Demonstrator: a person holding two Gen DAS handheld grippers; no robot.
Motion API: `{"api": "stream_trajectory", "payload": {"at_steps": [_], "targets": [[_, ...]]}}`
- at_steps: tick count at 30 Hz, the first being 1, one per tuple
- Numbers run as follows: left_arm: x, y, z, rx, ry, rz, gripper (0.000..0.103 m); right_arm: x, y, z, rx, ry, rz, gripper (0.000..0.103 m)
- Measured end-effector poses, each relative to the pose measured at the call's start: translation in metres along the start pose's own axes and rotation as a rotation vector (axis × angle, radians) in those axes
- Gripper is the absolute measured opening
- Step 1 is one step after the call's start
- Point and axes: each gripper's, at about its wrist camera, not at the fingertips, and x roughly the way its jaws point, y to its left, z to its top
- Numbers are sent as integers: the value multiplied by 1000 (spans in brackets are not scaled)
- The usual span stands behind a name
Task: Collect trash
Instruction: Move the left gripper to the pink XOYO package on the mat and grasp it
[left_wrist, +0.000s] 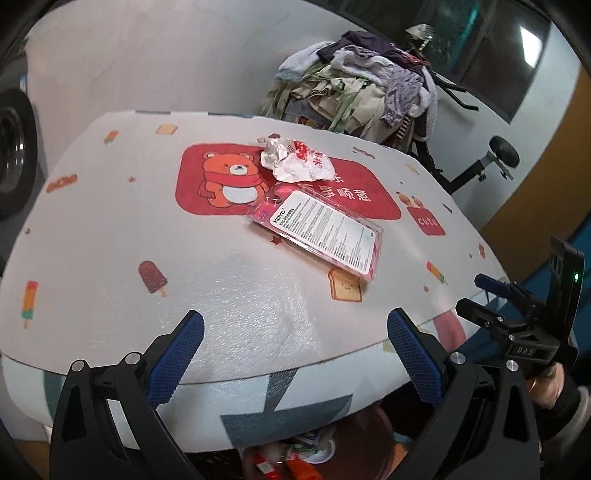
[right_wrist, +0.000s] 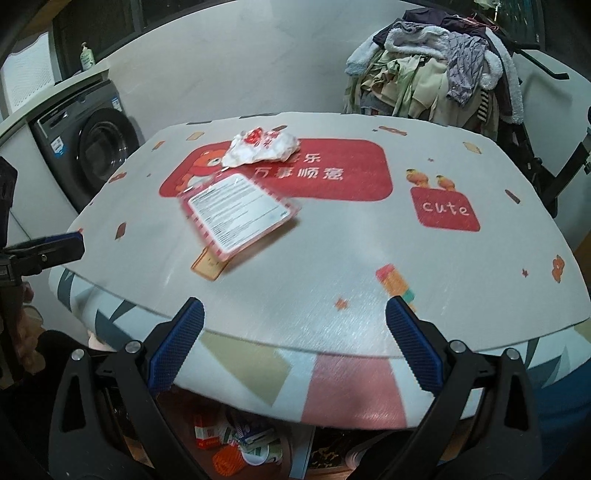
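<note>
A table (left_wrist: 110, 236) with a cartoon-printed cloth stood before a heap of clothes (left_wrist: 354, 85). Far across it lay a crumpled wrapper (left_wrist: 295, 160) touching a pink plastic package (left_wrist: 321, 232). Both the left gripper (left_wrist: 295, 354) and right gripper (right_wrist: 295, 350) hung at the near edge, jaws apart and empty. Below, blurred, sat what looked like collected litter (right_wrist: 236, 439).

Around the clear pink plastic package with a white printed label (left_wrist: 317, 230), the cartoon-printed tablecloth (left_wrist: 110, 236) lies bare on its near, left and right sides, open to a gripper. Only the crumpled white-and-red paper wrapper (left_wrist: 295, 160) stands just behind the package, and the heap of mixed clothes (left_wrist: 354, 85) rises well beyond it, past the table's far edge.
</note>
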Motion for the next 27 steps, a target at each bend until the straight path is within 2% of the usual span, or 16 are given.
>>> {"api": "stream_trajectory", "payload": {"at_steps": [12, 16, 23, 24, 27], "targets": [[40, 15, 17, -147, 77, -43, 79, 20, -26, 14, 38, -11, -36, 97], [62, 23, 29, -250, 95, -91, 66, 29, -37, 18, 54, -9, -51, 97], [106, 29, 48, -391, 137, -119, 53, 38, -54, 26, 87, -17, -62, 97], [115, 31, 51, -423, 144, -129, 50, 39, -56, 27, 90, -17, -65, 97], [131, 33, 59, -443, 142, -126, 25, 41, -61, 30, 100, -17, -70, 97]]}}
